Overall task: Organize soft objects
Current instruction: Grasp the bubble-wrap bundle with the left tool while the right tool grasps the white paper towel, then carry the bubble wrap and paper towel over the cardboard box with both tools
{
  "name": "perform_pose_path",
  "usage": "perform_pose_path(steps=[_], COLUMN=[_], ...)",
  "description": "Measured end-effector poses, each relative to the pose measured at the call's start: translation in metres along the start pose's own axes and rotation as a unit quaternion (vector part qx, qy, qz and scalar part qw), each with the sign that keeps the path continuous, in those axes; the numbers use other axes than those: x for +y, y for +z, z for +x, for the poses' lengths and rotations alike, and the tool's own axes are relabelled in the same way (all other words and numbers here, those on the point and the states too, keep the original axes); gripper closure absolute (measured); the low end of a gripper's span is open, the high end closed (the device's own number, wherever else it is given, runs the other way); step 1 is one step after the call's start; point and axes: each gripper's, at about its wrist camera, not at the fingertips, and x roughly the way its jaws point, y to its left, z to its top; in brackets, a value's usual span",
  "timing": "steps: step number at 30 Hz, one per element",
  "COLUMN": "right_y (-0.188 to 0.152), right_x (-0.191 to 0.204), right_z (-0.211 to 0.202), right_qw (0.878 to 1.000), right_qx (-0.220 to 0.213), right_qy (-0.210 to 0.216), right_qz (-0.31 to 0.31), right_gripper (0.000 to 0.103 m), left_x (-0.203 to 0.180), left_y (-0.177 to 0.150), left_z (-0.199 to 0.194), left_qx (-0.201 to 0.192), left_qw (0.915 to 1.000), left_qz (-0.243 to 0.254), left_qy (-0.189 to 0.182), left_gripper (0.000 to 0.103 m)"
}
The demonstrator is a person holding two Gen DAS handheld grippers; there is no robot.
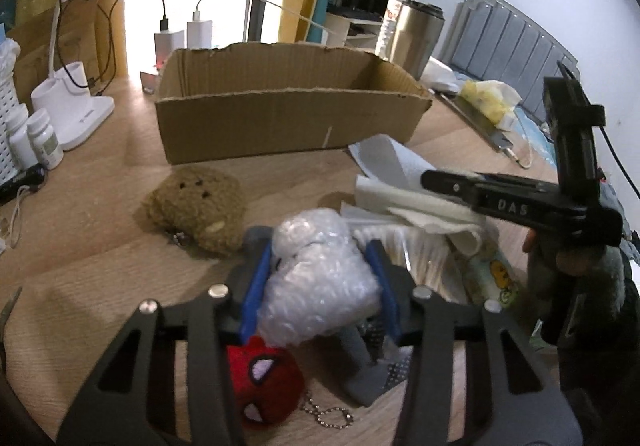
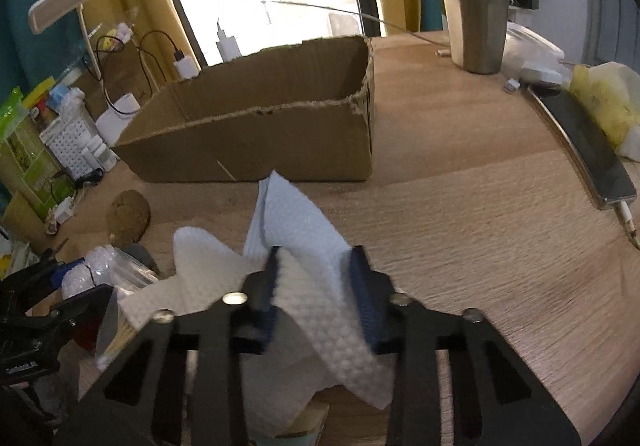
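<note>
Squeezing in on the bubble wrap wad [image 1: 320, 278], your left gripper [image 1: 320, 278] has its blue fingers [image 1: 252, 294] pinching both flanks; it's light, springy, easily crushed, so hold mid-bulk. Its long axis runs away from you toward the cardboard box [image 1: 280, 114]. Your right gripper [image 2: 316, 298] pinches a limp paper towel [image 2: 320, 318], peak pointing boxward, low over the table [image 2: 480, 226]. Plush toys wait nearby.
</note>
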Motion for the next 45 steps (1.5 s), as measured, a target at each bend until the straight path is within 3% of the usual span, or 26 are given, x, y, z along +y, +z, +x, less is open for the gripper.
perform_pose_path(steps=[4, 9, 33, 45], right_y=[0.002, 0.008, 0.048, 0.079], right_x=[-0.001, -0.005, 0.009, 0.02], right_z=[-0.011, -0.029, -0.112, -0.134], right_qw=[1.0, 0.999, 0.988, 0.979], right_qx=[-0.019, -0.047, -0.151, -0.189], right_qy=[0.001, 0.004, -0.006, -0.003], right_qz=[-0.006, -0.007, -0.042, -0.071], right_gripper=[0.088, 0.092, 0.093, 0.093], left_x=[0.001, 0.002, 0.003, 0.003], left_y=[0.001, 0.002, 0.032, 0.058], left_z=[-0.004, -0.012, -0.056, -0.077], left_qx=[-0.004, -0.015, -0.088, -0.127], left_qw=[1.0, 0.9999, 0.9961, 0.9918], left_qz=[-0.002, -0.002, 0.0, 0.013], left_qy=[-0.003, -0.003, -0.004, 0.002], left_gripper=[0.056, 0.056, 0.056, 0.056])
